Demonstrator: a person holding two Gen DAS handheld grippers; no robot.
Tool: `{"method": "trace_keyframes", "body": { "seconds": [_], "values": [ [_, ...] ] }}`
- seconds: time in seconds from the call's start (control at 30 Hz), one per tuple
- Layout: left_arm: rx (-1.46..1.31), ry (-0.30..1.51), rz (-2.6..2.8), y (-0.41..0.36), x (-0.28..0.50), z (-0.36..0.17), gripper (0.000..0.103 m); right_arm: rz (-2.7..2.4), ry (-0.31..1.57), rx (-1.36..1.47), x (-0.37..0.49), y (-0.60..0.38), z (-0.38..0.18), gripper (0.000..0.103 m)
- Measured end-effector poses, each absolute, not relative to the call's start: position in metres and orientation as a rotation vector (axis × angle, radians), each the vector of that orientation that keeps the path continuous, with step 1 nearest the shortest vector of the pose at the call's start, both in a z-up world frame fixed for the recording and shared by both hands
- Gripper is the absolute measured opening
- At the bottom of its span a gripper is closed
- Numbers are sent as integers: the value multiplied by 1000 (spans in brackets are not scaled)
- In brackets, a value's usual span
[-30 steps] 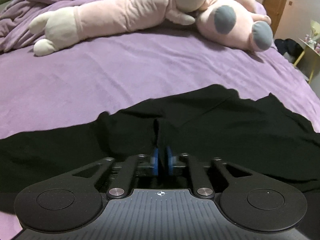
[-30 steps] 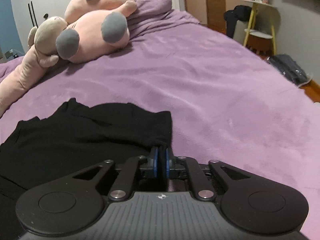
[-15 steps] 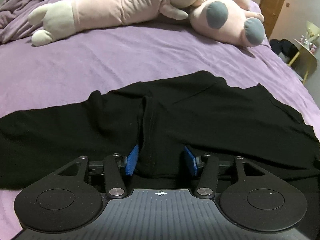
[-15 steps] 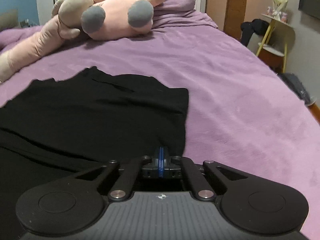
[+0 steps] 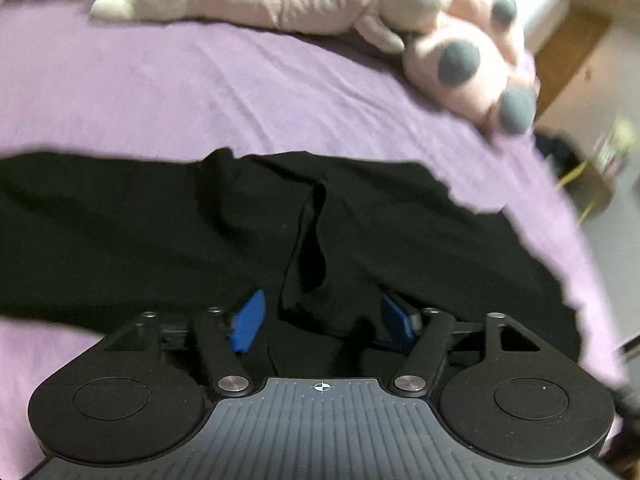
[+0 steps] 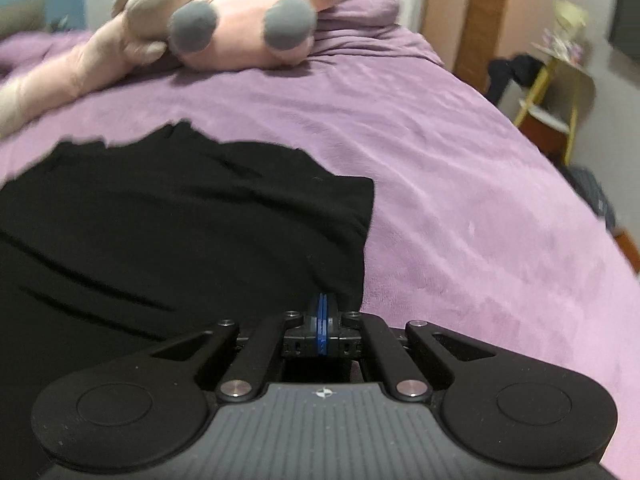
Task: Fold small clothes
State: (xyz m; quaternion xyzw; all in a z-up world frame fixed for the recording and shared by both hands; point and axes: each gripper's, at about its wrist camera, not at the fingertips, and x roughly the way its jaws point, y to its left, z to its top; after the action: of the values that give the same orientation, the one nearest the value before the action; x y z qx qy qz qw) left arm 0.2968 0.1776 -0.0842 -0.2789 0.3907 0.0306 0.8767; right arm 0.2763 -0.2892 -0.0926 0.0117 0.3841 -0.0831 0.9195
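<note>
Since a second ago the left gripper (image 5: 322, 322) has gone from nearly closed to wide, and its jaws are opening now, with a raised ridge of the black garment (image 5: 168, 232) between the blue pads (image 5: 249, 322) but not pressed by them. The right gripper (image 6: 322, 330) has pinched fully closed at the garment's (image 6: 168, 232) near right corner; whether cloth is actually caught there I cannot tell. The garment lies spread across the purple blanket (image 6: 460, 184), filling the view from 9 o'clock to 3 o'clock in the left picture, with the pink plush toys (image 5: 460, 48) at 1 o'clock. I'd judge folding barely begun: no neat fold shows, only a crease, so nearly everything remains.
</note>
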Motion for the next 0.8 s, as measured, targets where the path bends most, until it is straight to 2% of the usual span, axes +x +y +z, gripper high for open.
{"method": "trace_keyframes", "body": {
  "seconds": [0.03,0.07,0.1,0.17,0.2,0.3,0.43,0.47,0.5,0.63,0.73,0.77,0.8],
  "values": [
    [-634,801,51,185,289,-82,74,-184,789,68,271,-288,-87,2],
    [-682,782,41,195,279,-80,75,-190,785,116,264,-287,-82,11],
    [-725,758,41,206,265,-76,76,-179,776,174,253,-284,-77,28],
    [-773,708,80,230,236,-69,81,-137,754,265,232,-276,-71,46],
    [-791,673,127,246,217,-66,85,-115,753,309,220,-271,-70,46],
    [-847,610,298,302,168,-66,86,-46,767,450,194,-260,-77,46],
    [-960,553,560,373,117,-78,80,-31,813,630,180,-254,-93,40],
    [-1005,526,592,387,108,-83,76,-30,821,655,179,-254,-95,37],
    [-1065,498,607,402,101,-89,68,-31,832,676,180,-253,-96,34],
    [-1354,372,594,449,86,-120,51,-25,846,713,186,-252,-93,32],
    [-1506,284,612,468,84,-140,22,-20,839,732,183,-250,-92,32],
    [-1523,289,619,472,85,-144,6,-26,840,725,182,-249,-92,32],
    [-1530,298,623,473,87,-146,6,-31,842,719,180,-247,-93,32]
  ]
}}
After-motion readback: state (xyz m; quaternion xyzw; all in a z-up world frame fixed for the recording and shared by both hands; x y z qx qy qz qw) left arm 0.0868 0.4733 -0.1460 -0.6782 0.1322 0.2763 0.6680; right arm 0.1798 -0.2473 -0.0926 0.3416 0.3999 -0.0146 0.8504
